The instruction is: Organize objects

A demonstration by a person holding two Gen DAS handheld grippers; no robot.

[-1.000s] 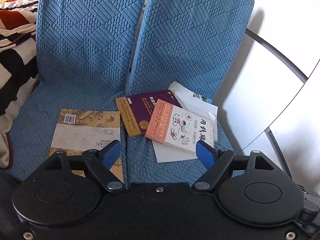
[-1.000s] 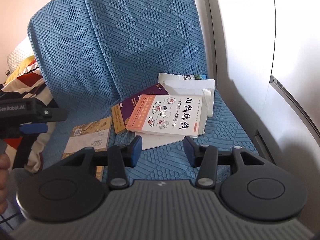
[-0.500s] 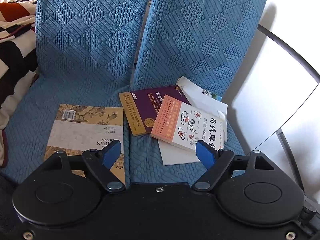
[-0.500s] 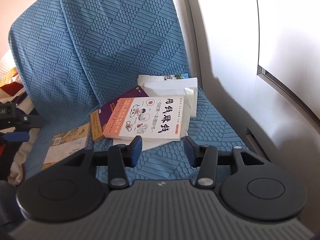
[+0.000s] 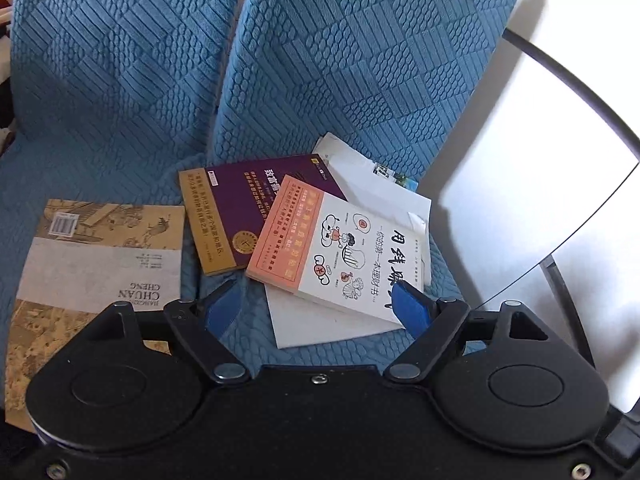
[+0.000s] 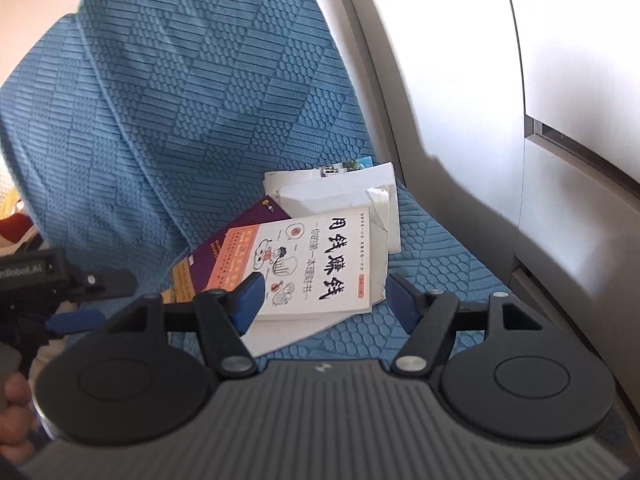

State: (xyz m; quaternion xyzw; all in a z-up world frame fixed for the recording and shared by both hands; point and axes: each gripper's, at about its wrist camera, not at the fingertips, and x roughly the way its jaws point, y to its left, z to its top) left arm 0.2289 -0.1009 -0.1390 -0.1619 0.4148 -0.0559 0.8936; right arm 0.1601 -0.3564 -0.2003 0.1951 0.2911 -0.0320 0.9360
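Several books lie on a blue quilted sofa seat (image 5: 120, 152). A white and orange book (image 5: 340, 248) tops a loose pile over a purple book (image 5: 240, 208) and white papers (image 5: 380, 188). A tan book (image 5: 100, 264) lies apart at the left. My left gripper (image 5: 316, 308) is open just in front of the pile. My right gripper (image 6: 324, 296) is open, its fingers on either side of the near edge of the white and orange book (image 6: 312, 264). The left gripper also shows in the right wrist view (image 6: 72, 292).
A white wall (image 6: 520, 80) with a dark trim line runs along the right of the sofa. The sofa's back cushions (image 5: 340, 48) rise behind the books. A striped cloth (image 6: 16, 224) lies at the far left.
Both grippers have moved closer to the pile of books. The right gripper has opened wider and now frames the white and orange book's near edge.
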